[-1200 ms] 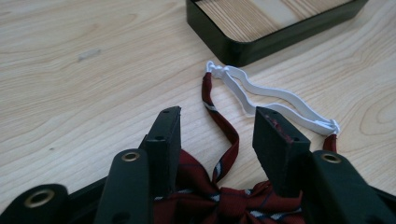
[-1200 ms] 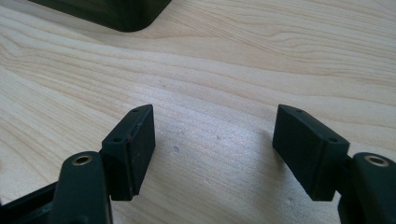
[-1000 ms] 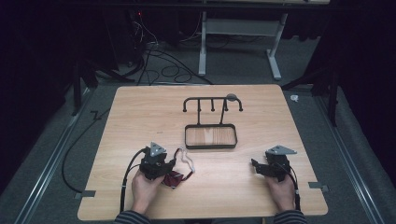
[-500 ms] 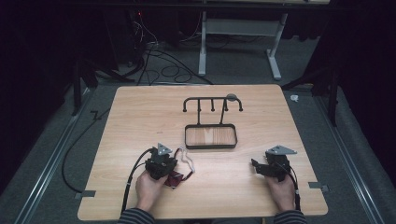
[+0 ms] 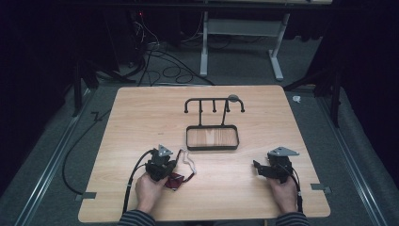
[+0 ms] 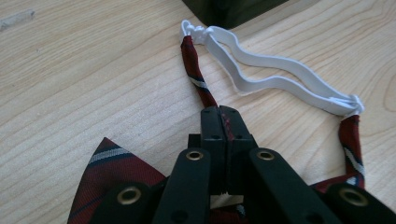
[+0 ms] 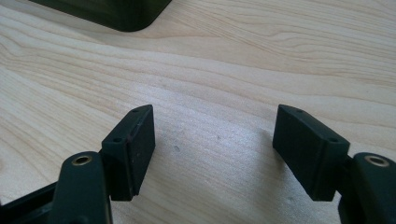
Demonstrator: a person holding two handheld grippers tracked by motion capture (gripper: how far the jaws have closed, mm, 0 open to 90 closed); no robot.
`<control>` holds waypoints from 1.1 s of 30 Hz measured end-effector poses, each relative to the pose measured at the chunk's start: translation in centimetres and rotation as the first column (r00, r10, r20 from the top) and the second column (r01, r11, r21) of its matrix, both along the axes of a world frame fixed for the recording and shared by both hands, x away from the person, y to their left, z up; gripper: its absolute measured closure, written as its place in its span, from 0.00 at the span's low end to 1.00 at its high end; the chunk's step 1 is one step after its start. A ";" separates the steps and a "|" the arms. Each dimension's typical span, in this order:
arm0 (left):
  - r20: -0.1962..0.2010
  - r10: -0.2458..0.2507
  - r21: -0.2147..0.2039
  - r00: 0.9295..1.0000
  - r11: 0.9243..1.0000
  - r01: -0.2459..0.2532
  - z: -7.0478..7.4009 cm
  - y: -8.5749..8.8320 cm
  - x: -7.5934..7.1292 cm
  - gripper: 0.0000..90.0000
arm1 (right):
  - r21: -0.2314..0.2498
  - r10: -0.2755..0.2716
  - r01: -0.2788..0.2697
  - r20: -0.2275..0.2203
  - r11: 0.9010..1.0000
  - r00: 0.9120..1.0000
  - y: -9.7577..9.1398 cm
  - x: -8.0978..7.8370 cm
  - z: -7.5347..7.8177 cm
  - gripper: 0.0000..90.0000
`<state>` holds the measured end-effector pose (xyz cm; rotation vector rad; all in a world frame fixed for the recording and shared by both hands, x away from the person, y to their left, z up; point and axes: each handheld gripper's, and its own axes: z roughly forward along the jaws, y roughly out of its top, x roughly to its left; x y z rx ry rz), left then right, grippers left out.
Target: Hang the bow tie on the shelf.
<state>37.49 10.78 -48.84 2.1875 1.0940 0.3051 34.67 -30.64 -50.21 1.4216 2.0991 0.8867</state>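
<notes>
The left claw [image 6: 219, 114] has just been closing and now stands pressed together on the dark red striped strap of a bow tie [image 6: 107, 177]. In the left gripper view a thin line of red cloth shows in the seam between its two black pads, so it is pinching the strap. The bow tie lies flat on the tabletop [image 5: 141, 113], on the near-left side of the black wire rack [image 5: 212, 127], well apart from it. Its bow [image 5: 175, 181] sits just beside the left claw [image 5: 164, 165] in the high view. From the pinch the strap runs up to a white plastic clasp loop [image 6: 275, 74], which lies wavy and flat on the wood, its far end close to the rack's dark base.

The right claw [image 7: 224, 149] is spread wide with only bare wood between its pads. In the high view it [image 5: 258, 165] rests on the near-right side of the rack, low over the tabletop; whether it touches the wood is hard to tell. The rack has a tray base and a hooked bar on top.
</notes>
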 end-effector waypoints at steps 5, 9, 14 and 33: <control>0.030 -0.003 -0.016 1.000 1.000 0.004 0.6 0.0 -0.5 0.99 | 0.001 -0.001 0.001 0.000 1.000 1.000 0.0 0.0 0.0 0.34; 0.054 -0.001 -0.025 0.999 1.000 0.003 1.3 0.3 -0.8 0.99 | 0.001 0.000 0.000 0.000 1.000 1.000 0.0 0.0 0.0 0.34; 0.091 0.000 -0.029 0.996 1.000 0.002 2.4 0.6 -1.4 0.99 | 0.001 0.000 0.000 0.000 1.000 1.000 0.0 0.0 0.0 0.34; 0.245 -0.043 -0.072 0.969 0.995 0.062 8.1 0.0 -2.7 0.99 | 0.001 0.001 -0.001 0.000 1.000 1.000 0.0 0.0 0.0 0.34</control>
